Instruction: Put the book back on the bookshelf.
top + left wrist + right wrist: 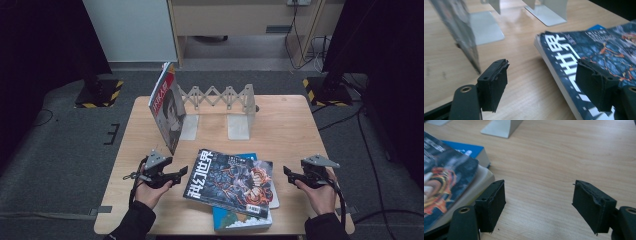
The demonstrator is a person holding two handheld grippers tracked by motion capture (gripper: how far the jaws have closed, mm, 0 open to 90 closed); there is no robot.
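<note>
- Left gripper (181,173): held in the person's left hand (150,190) at the near left of the table (295,125). Its jaws stand spread with nothing between them; in the left gripper view (542,82) one pad hangs over the corner of the top magazine without pressing on it, and bare wood lies in the gap.
- Right gripper (287,172): held in the right hand (320,195) at the near right of the table, jaws pointing towards the stack. In the right gripper view (539,205) the jaws stand spread over bare wood, holding nothing.
- Top magazine (230,181): lies flat, slightly askew, between the two grippers on the near half of the table. The dark blue cover carries large white Chinese characters down its left edge, readable as 科幻世界, plus an orange and red illustrated figure. Smaller cover text is too small to read.
- Blue book (240,220): lies under the top magazine; its blue cover shows at the near and far edges. A pale volume sits between the two.
- Standing magazine (167,107): leans upright against the left end of the rack, red banner at the top with characters too small to read, a portrait below.
- Expanding book rack (220,102): white, with a scissor lattice back and two flat foot plates, at the far middle of the table, well apart from the stack.
</note>
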